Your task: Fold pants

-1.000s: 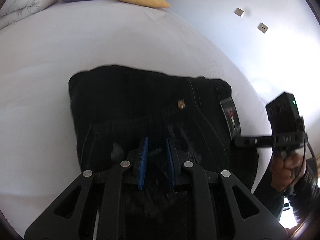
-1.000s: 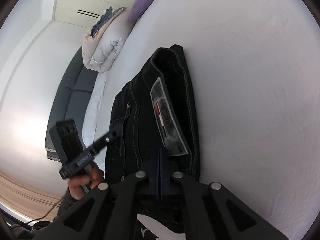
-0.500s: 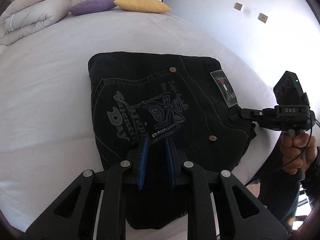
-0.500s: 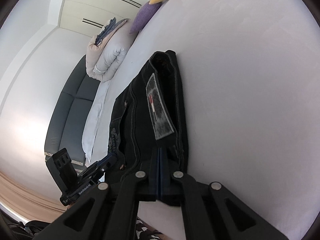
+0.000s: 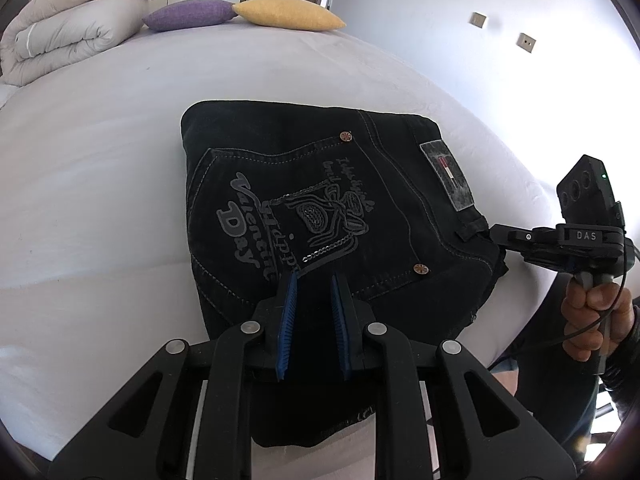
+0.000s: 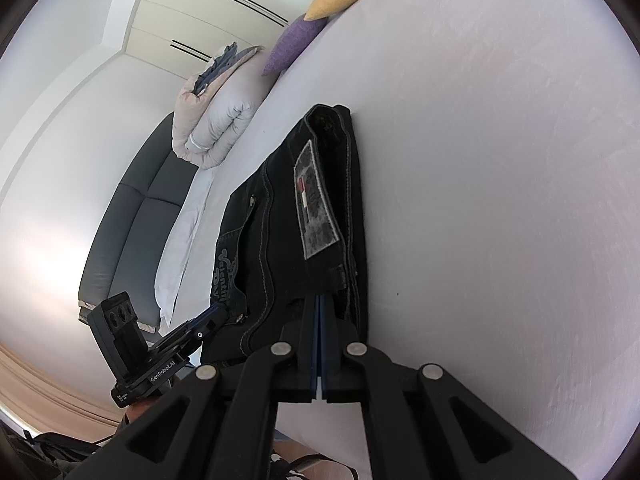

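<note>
Pants [image 5: 320,216], black denim, lie folded into a compact rectangle near the front edge of the white bed [image 5: 100,168], pocket side up with the grey lettering and sequined design showing and the waistband patch [image 5: 448,176] toward the right; a second ago the left wrist view was blurred and nearly filled with dark cloth, the printed pocket not readable, whereas now the bundle sits flat and sharp with both hands drawn back toward the bed's edge, which suggests the last fold has been laid down. The left gripper [image 5: 314,280] has its blue pads a narrow gap apart over the near edge of the cloth (whether fabric is pinched between them I cannot tell, since dark denim fills the gap from this angle); its opening has not changed over the second. The right gripper [image 6: 319,300] is fully closed, its pads pressed together at the waistband corner by the belt loop, and the tips appear to nip the hem there, though the contact is dark and hard to read. By my judgement the folding is essentially done; what remains is letting go cleanly so the corner is not dragged open, and perhaps squaring the bottom layer that juts out toward the bed's edge.
</note>
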